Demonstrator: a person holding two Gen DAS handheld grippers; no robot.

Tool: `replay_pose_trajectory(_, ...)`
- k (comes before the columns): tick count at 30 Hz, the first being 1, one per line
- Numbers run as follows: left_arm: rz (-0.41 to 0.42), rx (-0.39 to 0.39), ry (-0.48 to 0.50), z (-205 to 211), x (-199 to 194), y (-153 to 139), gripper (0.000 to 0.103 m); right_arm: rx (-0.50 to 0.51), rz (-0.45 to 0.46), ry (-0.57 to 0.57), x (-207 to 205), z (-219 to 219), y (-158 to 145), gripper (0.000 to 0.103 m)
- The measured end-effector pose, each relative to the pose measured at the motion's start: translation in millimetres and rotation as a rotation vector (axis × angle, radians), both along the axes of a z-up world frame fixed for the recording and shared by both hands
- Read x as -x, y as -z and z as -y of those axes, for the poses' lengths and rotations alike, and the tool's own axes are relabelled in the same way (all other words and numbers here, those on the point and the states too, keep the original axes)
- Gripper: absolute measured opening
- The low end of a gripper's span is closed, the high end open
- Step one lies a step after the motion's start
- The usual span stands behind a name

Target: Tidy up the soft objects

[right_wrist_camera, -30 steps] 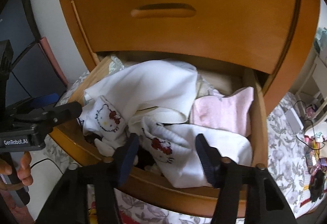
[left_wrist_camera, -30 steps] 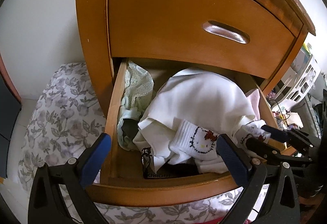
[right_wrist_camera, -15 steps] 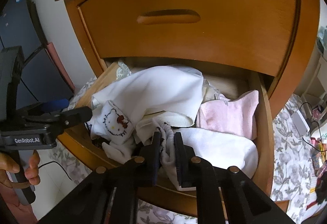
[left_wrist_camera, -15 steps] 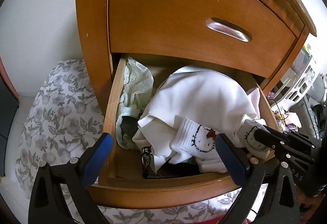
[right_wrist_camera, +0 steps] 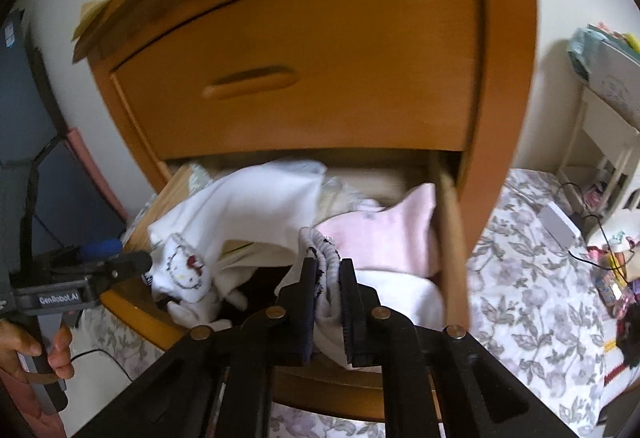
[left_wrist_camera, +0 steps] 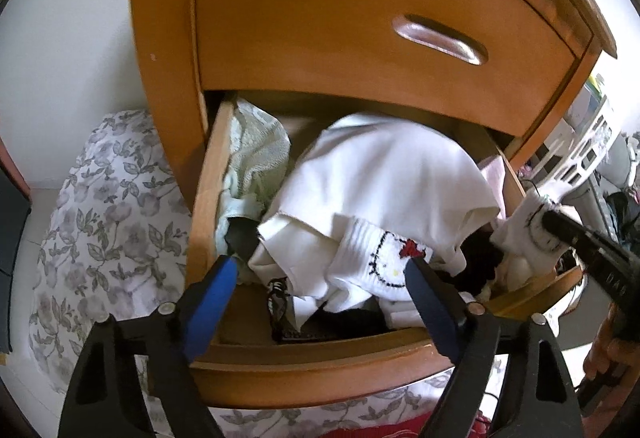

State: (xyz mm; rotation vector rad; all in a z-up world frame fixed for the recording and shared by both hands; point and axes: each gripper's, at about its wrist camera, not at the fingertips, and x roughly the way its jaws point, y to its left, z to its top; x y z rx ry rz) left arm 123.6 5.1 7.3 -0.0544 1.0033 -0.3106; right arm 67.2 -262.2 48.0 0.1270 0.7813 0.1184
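Currently the right tongs are clenched on a white sock — its dark-stitched cuff bunches up between the black pads, just above the front edge of the open lower drawer. The left tongs are closing, blue pads set either side of a second white sock with a cat-face print and red bow; the pads do not press on it. That sock lies on a white cloth heaped in the drawer. A pale green lace garment sits against the drawer's left wall, a pink garment against its right wall. Floral bedding lies beside the wooden cabinet — a hand grips the left handle
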Motion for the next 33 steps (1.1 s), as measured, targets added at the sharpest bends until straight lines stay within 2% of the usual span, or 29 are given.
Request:
replay_pose_trajectory(8,-0.073,-0.019,0.086,26,-17,12,0.069,-0.014,0.013,-0.005,1,4,-2,0.012)
replay_pose_trajectory(13,-0.094,-0.061,0.119,40,-21,20,0.067,-0.024,0.009,-0.009,2,4,-1,0.012)
replay_pose_trajectory(15,-0.101,-0.066,0.123,43,-23,21,0.061,-0.028,0.009,-0.008,2,4,-1,0.012)
replay_pose_trajectory(19,-0.1,-0.047,0.13,48,-23,21,0.047,-0.031,0.011,-0.011,2,4,-1,0.012)
replay_pose_trajectory(24,-0.085,-0.029,0.126,49,-18,25,0.023,-0.036,0.009,-0.013,2,2,0,0.012)
replay_pose_trajectory(27,-0.075,0.004,0.124,46,-15,23,0.017,-0.038,0.007,-0.01,2,3,0,0.012)
replay_pose_trajectory(33,-0.047,0.068,0.099,33,-6,15,0.015,-0.039,0.009,-0.013,2,2,0,0.012)
